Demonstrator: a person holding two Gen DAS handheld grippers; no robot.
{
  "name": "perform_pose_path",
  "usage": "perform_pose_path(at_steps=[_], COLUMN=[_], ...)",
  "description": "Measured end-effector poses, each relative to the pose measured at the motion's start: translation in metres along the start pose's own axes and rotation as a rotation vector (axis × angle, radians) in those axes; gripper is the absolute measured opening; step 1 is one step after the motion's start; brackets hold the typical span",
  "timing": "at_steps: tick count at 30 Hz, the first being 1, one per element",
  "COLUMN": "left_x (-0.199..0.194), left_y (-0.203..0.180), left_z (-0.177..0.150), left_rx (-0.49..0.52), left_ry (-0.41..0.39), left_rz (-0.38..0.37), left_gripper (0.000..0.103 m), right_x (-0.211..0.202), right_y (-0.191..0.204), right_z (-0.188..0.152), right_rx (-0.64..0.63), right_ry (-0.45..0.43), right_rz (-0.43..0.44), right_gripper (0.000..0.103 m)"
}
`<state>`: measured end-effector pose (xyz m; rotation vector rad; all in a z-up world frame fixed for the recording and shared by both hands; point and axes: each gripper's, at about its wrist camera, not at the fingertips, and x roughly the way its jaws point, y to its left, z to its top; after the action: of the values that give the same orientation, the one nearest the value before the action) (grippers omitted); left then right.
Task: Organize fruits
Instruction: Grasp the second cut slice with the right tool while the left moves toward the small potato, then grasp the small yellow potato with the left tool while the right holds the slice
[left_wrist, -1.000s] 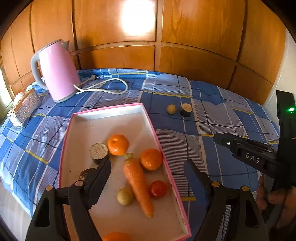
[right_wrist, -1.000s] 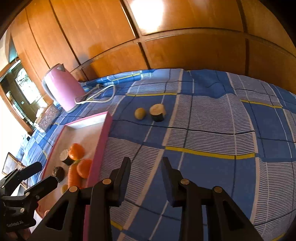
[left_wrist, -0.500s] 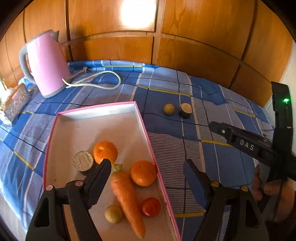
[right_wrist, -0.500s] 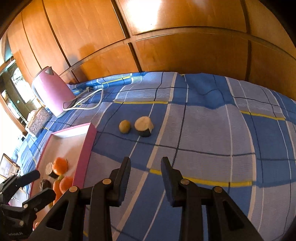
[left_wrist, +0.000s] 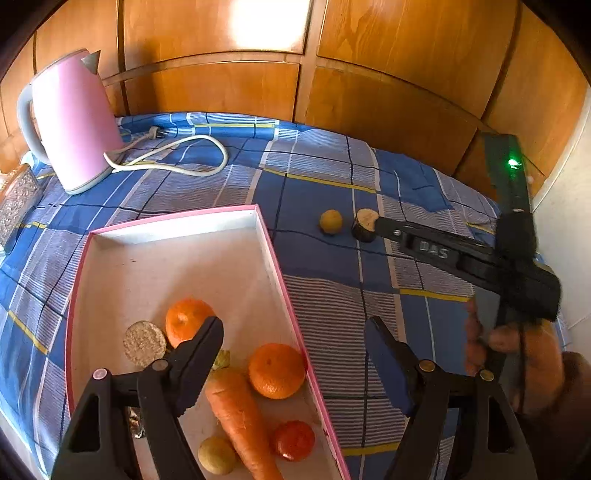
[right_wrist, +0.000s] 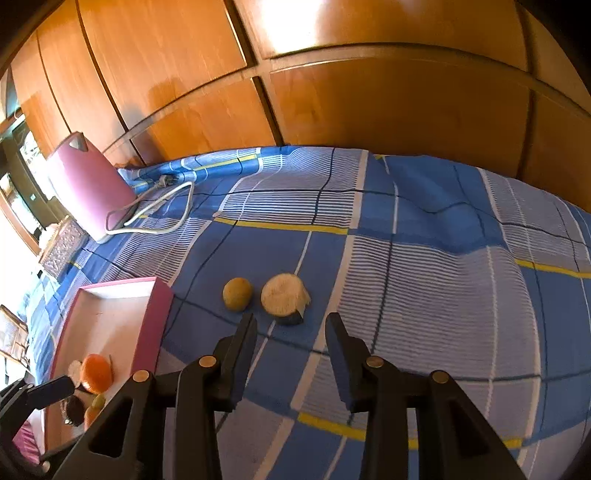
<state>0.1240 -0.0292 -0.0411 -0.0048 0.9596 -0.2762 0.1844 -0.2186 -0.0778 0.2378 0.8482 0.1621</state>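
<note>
Most of the produce already lies in the pink tray (left_wrist: 266, 236) at the left, under the left gripper (left_wrist: 295, 354), its jaws spread and empty. Right of it on the bed, a small yellow fruit (right_wrist: 237, 293) and a cut dark piece (right_wrist: 284, 297) remain; the right gripper (right_wrist: 291, 332) nears them, jaws just opening, nothing between.

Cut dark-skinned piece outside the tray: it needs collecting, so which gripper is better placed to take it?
Right. The right gripper, jaws just opening, empty, sits just short of the cut piece; the left gripper hovers over the pink tray.
</note>
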Motion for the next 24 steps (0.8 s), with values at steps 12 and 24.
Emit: perform_pose_path(at_steps=[12, 24], left_x=[0.013, 0.045], left_y=[-0.003, -0.015], left_z=[0.013, 0.047], left_rx=[0.012, -0.03], left_ry=[0.009, 0.07], left_rz=[-0.018, -0.09], left_gripper=[0.073, 0.053], right_x=[0.029, -0.017], right_y=[0.018, -0.022], right_z=[0.007, -0.03], right_rx=[-0.139, -0.074], right_ry=[0.012, -0.002], right_rz=[-0.085, -0.12], right_gripper=[0.032, 0.032])
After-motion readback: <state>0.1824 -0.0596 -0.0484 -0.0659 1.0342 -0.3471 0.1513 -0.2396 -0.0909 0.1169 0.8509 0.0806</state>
